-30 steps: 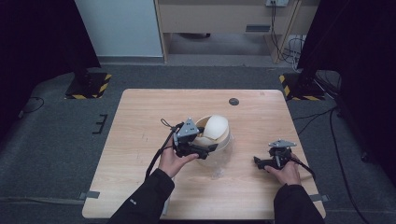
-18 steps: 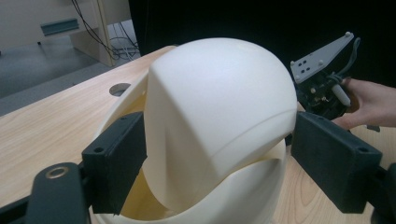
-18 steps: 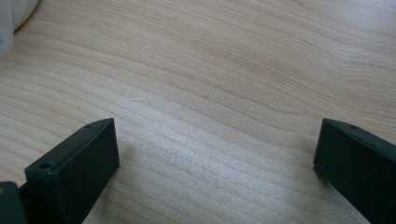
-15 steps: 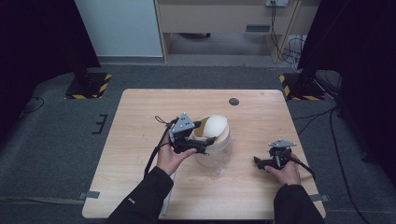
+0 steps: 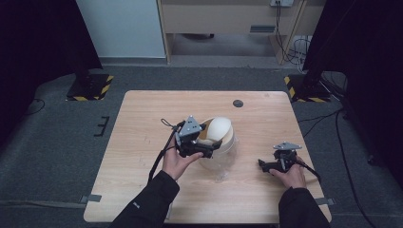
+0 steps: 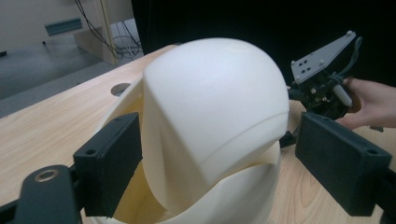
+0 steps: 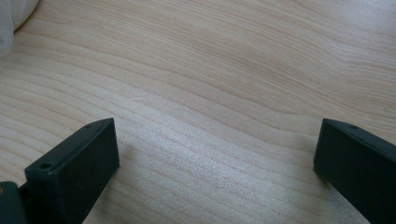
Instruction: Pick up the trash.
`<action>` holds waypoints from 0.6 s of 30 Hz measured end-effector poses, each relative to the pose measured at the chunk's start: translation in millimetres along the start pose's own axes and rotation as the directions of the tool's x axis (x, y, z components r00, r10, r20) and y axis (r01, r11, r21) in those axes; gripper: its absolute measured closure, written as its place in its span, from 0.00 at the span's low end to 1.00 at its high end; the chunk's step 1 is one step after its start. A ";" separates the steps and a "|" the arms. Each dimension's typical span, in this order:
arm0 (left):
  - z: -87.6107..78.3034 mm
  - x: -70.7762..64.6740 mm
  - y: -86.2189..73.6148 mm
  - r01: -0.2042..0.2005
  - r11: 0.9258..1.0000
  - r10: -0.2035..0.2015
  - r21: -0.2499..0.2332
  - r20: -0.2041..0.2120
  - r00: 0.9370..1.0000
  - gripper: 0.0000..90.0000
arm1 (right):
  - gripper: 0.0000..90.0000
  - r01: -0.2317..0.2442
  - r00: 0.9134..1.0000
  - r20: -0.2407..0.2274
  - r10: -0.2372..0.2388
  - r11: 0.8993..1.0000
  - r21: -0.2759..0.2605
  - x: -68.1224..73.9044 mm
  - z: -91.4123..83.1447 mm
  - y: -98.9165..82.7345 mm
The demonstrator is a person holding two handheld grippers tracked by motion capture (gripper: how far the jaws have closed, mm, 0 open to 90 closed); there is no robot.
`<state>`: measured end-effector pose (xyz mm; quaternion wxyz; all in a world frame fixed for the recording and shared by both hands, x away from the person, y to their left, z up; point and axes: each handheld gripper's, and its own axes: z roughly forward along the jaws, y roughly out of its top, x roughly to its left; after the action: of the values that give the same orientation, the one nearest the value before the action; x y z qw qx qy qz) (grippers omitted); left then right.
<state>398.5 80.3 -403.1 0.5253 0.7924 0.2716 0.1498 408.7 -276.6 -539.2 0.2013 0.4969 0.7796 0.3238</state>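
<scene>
High view shows my left gripper (image 5: 205, 147) at the cream domed lid (image 5: 219, 131), which sits tilted in the cream bowl (image 5: 229, 142) near the middle of the wooden table (image 5: 142, 142), while my right gripper (image 5: 268, 165) rests low on the table well off to the right. Left gripper view has the lid (image 6: 219, 107) between my two black jaws, which have just been opening; the right-hand pad stands clear of the lid and the left-hand one sits just beside it, so I read them as spread apart. Right gripper view looks along jaws spread wide over bare wood, nothing between them.
</scene>
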 end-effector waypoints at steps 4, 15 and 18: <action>-0.4 2.8 0.3 0.010 1.000 -0.010 -0.002 -0.014 1.000 0.16 | 0.00 0.000 1.000 0.000 0.000 1.000 0.000 -0.1 0.0 0.0; -15.6 7.8 1.0 0.013 1.000 -0.013 -0.027 -0.021 1.000 0.18 | 0.01 0.000 1.000 0.000 0.000 1.000 0.000 0.0 0.0 0.0; -24.9 7.9 -1.6 0.019 0.999 -0.019 -0.027 -0.023 1.000 0.19 | 0.01 -0.001 1.000 0.000 0.001 1.000 0.000 0.1 0.0 0.0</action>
<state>391.4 104.2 -394.9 0.5340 0.7810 0.2831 0.1577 408.7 -276.5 -539.2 0.2012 0.4972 0.7793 0.3240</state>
